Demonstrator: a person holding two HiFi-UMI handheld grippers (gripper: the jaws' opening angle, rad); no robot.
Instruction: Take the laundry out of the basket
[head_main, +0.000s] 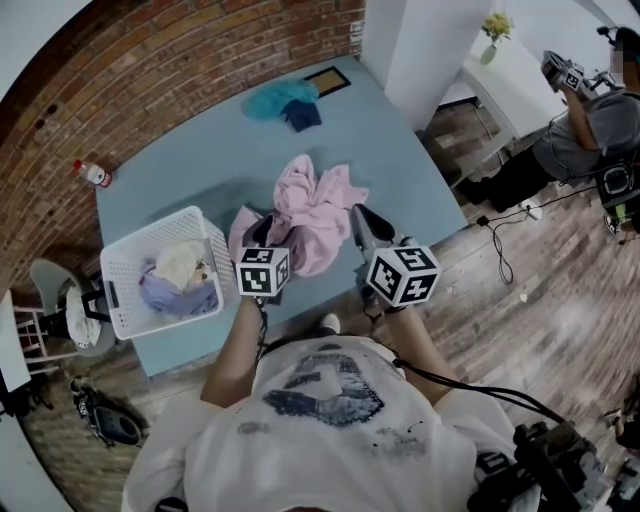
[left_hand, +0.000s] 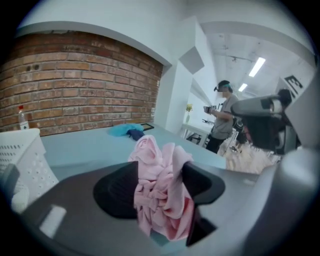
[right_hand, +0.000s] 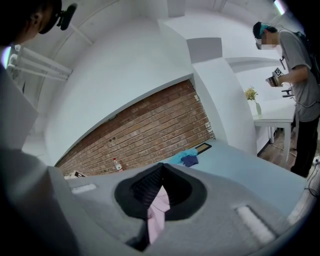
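**Head view, left to right.** At 10 o'clock on the blue table (head_main: 180, 170), a bottle (head_main: 93, 174) stands upright close to the brick wall (head_main: 150, 70).

At 8 o'clock the white basket (head_main: 150, 232) sits on the table's near-left corner. It holds cream and lavender laundry (head_main: 180, 275).

Just right of the basket, near 6 o'clock, is my left claw (head_main: 264, 230). Its pads stand partly spread and are clamped on a thick bunch of the pink garment (head_main: 315, 210). Folds are packed between the pads and touch both of them. Cloth rises above the pads and hangs below them.

The pink garment is out of the basket, well clear of its rim. It is heaped on the table between my two claws and spreads from them toward 12 o'clock.

At 12 o'clock, on the table's far end, a small pile of teal and navy clothes (head_main: 283, 100) lies just beside a flat dark-framed panel (head_main: 328, 82).

At 5 o'clock is my right claw (head_main: 362, 226). Its pads are pressed almost together, pinching a thin strip of the same pink garment, and the strip dangles below them.

At 2 o'clock, well apart from the table, another person (head_main: 585, 125) is on the wooden floor (head_main: 560, 290). This person holds a device with square markers. Nearby a vase of yellow flowers (head_main: 493, 35) stands on a white desk.
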